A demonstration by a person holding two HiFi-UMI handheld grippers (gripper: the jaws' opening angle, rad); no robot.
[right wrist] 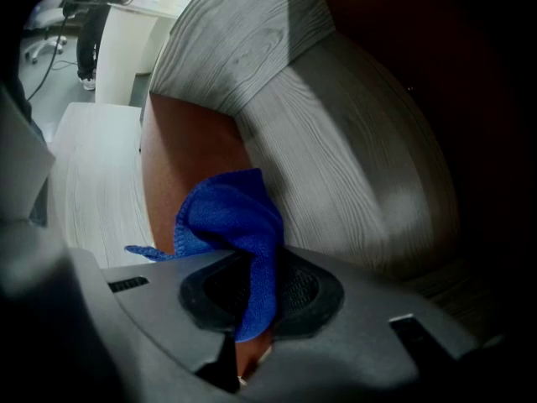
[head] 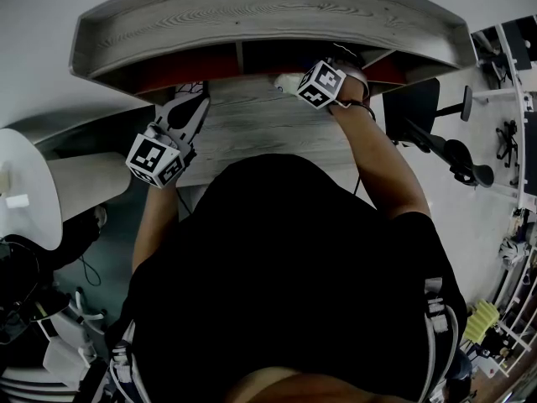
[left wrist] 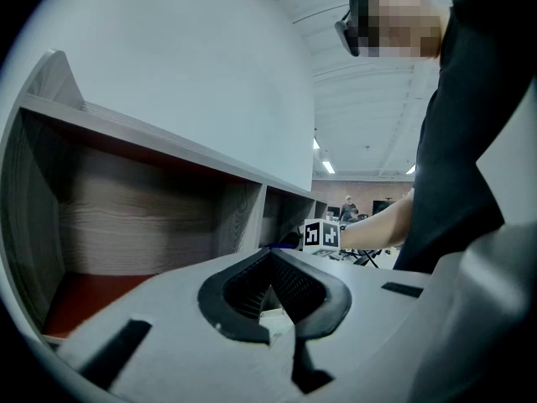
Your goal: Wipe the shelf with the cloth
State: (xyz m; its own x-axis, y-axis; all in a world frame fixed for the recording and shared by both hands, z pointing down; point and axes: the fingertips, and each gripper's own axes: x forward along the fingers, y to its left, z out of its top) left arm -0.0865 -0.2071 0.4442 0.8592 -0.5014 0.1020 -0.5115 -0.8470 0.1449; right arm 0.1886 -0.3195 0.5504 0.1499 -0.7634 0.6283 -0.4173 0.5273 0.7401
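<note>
The grey wood-grain shelf (head: 252, 13) has several open compartments with red floors. My right gripper (head: 294, 82) reaches into a middle compartment, its tips hidden under the shelf top. In the right gripper view it (right wrist: 252, 305) is shut on a blue cloth (right wrist: 231, 217), which bunches against the red compartment floor (right wrist: 189, 154) beside the wood panel (right wrist: 352, 158). My left gripper (head: 191, 91) rests at the shelf's left front, jaws together and empty (left wrist: 270, 290), facing an empty left compartment (left wrist: 143, 225). The right gripper's marker cube (left wrist: 320, 235) shows further along.
A grey wood desk surface (head: 268, 128) lies below the shelf front. A white round table (head: 29, 183) stands at the left, and a black office chair (head: 449, 145) at the right. Cables and gear crowd the floor at lower left (head: 50, 342).
</note>
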